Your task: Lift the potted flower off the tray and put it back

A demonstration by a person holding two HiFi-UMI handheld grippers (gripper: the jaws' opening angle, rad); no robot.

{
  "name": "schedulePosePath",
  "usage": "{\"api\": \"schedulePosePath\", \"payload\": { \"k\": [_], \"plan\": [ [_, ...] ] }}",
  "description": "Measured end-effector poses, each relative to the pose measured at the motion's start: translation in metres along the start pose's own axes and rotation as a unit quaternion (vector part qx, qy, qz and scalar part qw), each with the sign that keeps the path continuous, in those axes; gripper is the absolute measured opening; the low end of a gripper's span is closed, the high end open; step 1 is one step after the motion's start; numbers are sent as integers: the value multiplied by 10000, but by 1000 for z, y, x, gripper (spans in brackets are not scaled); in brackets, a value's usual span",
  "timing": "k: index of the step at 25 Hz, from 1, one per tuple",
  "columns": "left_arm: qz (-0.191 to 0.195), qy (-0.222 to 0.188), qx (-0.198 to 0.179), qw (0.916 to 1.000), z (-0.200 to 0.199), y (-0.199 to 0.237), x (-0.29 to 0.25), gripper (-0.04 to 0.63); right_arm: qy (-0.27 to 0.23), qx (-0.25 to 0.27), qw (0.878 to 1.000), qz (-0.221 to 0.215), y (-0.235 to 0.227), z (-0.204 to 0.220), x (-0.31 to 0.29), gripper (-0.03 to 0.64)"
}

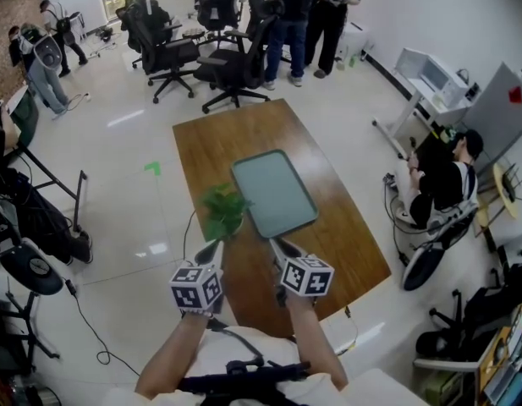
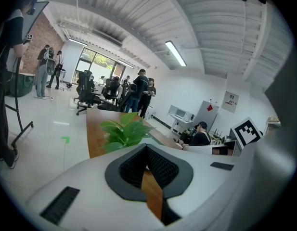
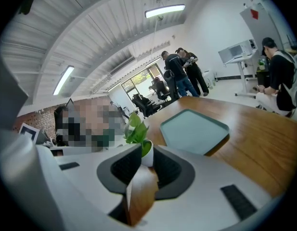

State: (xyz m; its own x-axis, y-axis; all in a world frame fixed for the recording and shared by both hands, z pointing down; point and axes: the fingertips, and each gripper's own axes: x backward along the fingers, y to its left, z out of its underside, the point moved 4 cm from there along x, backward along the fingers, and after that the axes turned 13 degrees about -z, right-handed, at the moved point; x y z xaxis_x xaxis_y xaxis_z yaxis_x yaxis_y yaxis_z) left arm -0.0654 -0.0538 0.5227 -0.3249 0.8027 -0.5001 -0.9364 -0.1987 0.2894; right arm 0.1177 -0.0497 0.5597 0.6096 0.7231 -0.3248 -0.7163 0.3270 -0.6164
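The potted flower (image 1: 222,211), green leaves in a small white pot (image 3: 147,154), stands on the wooden table just left of the pale teal tray (image 1: 273,193), off it. My left gripper (image 1: 209,250) sits just behind the plant. Its fingertips meet in the left gripper view (image 2: 147,148), with nothing held and the leaves (image 2: 123,131) beyond. My right gripper (image 1: 280,246) hovers at the tray's near corner. Its jaws stand apart (image 3: 143,158). The pot shows through the gap, farther off and untouched. The tray (image 3: 194,129) carries nothing.
The table (image 1: 328,252) ends close behind the grippers and at the right. Black office chairs (image 1: 231,66) crowd its far end, where people stand (image 1: 299,15). A person sits at a desk on the right (image 1: 442,180). A cable (image 1: 189,227) hangs off the left edge.
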Motion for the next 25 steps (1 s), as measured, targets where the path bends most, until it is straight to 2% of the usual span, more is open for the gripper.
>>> {"api": "schedulePosePath", "payload": {
  "k": [11,19,25],
  "plan": [
    [-56,19,53,10000,-4,3,-1,-3,169,146,9996,-148,1,-24,-32,169],
    [-3,73,18,10000,-2,7,-7,-5,461,146,9987,-178,-11,-21,-69,170],
    [26,133,54,9999,0,8,-10,-5,889,220,9958,-54,-24,-9,-106,170]
  ]
}}
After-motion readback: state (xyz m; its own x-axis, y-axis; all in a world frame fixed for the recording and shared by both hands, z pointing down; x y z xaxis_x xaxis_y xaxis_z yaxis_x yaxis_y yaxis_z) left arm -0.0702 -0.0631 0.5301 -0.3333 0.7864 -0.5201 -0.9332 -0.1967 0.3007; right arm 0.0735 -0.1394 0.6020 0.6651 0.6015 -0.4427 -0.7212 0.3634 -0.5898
